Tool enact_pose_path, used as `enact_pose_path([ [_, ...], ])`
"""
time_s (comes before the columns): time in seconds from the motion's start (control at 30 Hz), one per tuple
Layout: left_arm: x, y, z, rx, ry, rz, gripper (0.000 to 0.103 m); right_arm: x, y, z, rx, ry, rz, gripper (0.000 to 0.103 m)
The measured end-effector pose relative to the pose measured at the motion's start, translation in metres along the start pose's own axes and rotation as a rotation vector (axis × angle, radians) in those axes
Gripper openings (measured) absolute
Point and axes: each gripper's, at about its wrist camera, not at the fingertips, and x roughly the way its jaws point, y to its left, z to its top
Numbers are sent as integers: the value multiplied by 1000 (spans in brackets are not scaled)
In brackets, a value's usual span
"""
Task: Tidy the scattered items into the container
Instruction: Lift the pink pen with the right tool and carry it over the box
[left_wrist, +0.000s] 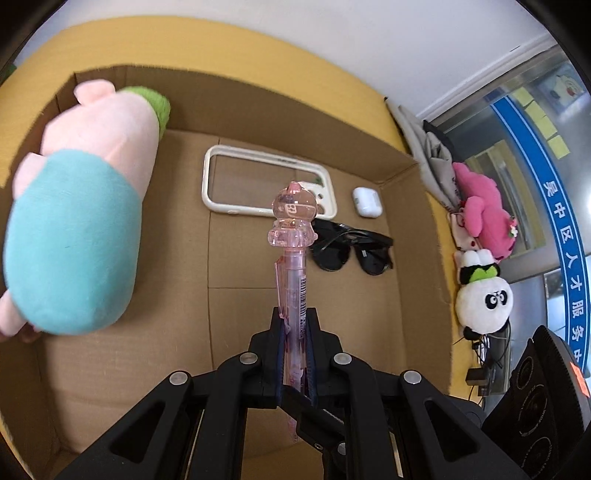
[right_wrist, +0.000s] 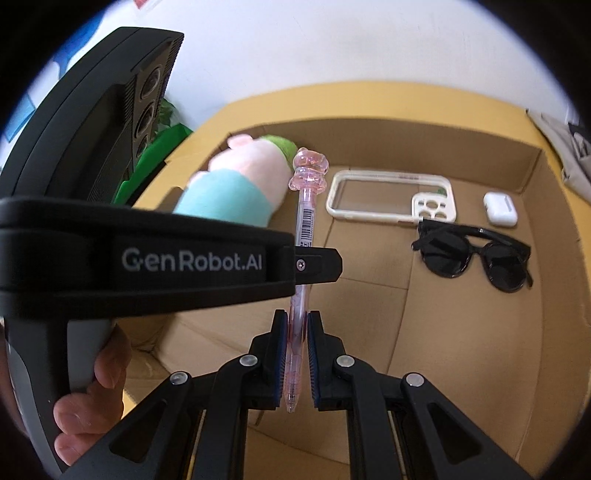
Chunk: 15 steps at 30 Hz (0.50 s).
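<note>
**Holding a pink pen over the cardboard box, both grippers at the barrel**

Gripping the pink pen (left_wrist: 293, 280) between its blue-padded fingers, the left gripper (left_wrist: 295, 325) is closed tight on the lower barrel; the pen runs straight out toward 12 o'clock in the left wrist view, its clear pink figurine top standing above the box floor. In the right wrist view the same pen (right_wrist: 301, 258) stands nearly upright, tilted slightly toward 1 o'clock, and the left gripper's (right_wrist: 317, 264) black finger crosses in from 9 o'clock and clasps the barrel just below the barcode label. The right gripper (right_wrist: 295, 350) has its two pads set narrowly on either side of the pen's lower end; slim gaps seem to show beside the barrel, and whether the pads actually press it cannot be told.

Below lies the open cardboard box (left_wrist: 406, 206), the container. Inside it, from the left wrist view: a plush toy (left_wrist: 81, 221) in pink, teal and green at 9 to 10 o'clock, leaning along the left wall; a white phone case (left_wrist: 229, 181) flat on the floor at 12 o'clock, just behind the pen's top; a white earbud case (left_wrist: 366, 201) at 1 o'clock near the right wall; black sunglasses (left_wrist: 351, 251) just in front of the earbud case, lenses down.

Outside the box at 3 o'clock, a pink plush (left_wrist: 484, 214) and a panda plush (left_wrist: 482, 299) lie against the box's right flap.
</note>
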Motion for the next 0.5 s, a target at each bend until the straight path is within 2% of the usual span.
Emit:
enact_pose_path([
  [0.27,41,18,1,-22,88,31,9,41,-19,-6,74,111,13,9],
  [0.5,50,17,7,-18,109,51,9,48,-21,-2,90,140,-10,9],
])
